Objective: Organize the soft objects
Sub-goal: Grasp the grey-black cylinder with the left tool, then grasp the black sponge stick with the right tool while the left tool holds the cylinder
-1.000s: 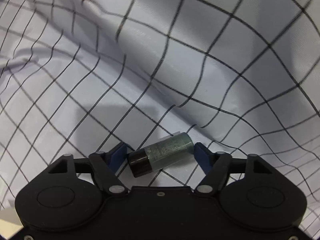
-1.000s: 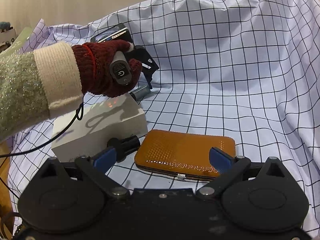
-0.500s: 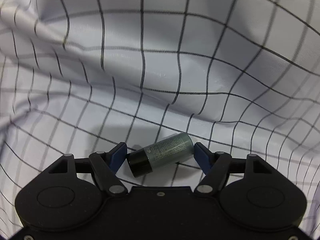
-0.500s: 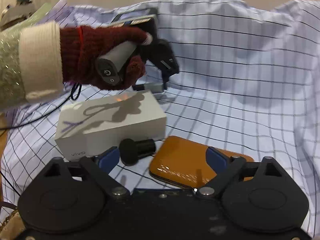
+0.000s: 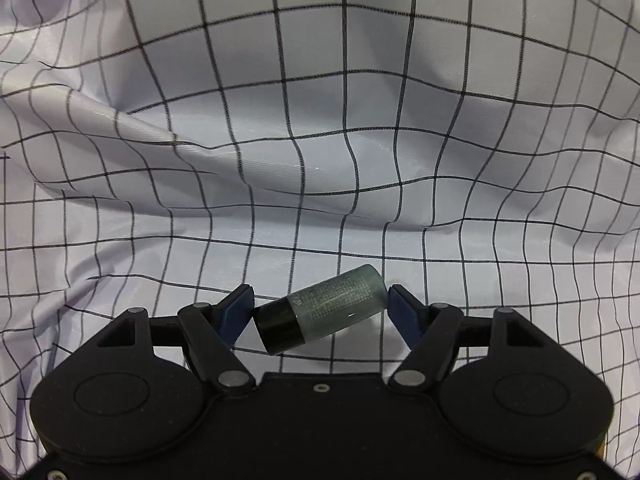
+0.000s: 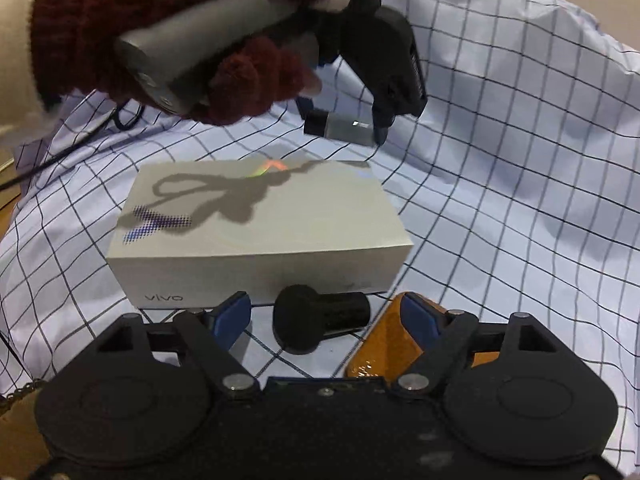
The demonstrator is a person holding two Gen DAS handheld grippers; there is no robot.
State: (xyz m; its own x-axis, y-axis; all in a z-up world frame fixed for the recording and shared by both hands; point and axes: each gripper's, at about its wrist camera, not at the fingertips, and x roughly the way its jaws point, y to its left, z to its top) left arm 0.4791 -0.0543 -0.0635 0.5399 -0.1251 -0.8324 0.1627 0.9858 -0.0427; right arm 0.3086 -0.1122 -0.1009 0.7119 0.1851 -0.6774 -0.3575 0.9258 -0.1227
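Observation:
My left gripper (image 5: 320, 300) is shut on a small grey-green bottle (image 5: 332, 310) with a black cap, held slantwise above the checked cloth (image 5: 320, 120). In the right wrist view a hand in a red glove (image 6: 160, 0) holds that left gripper (image 6: 342, 120) with the bottle (image 6: 340, 127) above a white box (image 6: 256, 216). My right gripper (image 6: 324, 302) hangs low over the cloth with its jaws closing. A black cylindrical piece (image 6: 316, 320) lies between the pads, with a gap on both sides.
An orange case (image 6: 380, 344) lies under my right finger, next to the black piece. The white box stands right behind the black piece. A dark cable (image 6: 80, 140) runs off at the left. The checked cloth (image 6: 500, 200) rises in folds to the right and back.
My right gripper slid left from the orange case to the black piece and its jaws narrowed. The left gripper rolled and rose with the bottle, coming nearer in the right wrist view.

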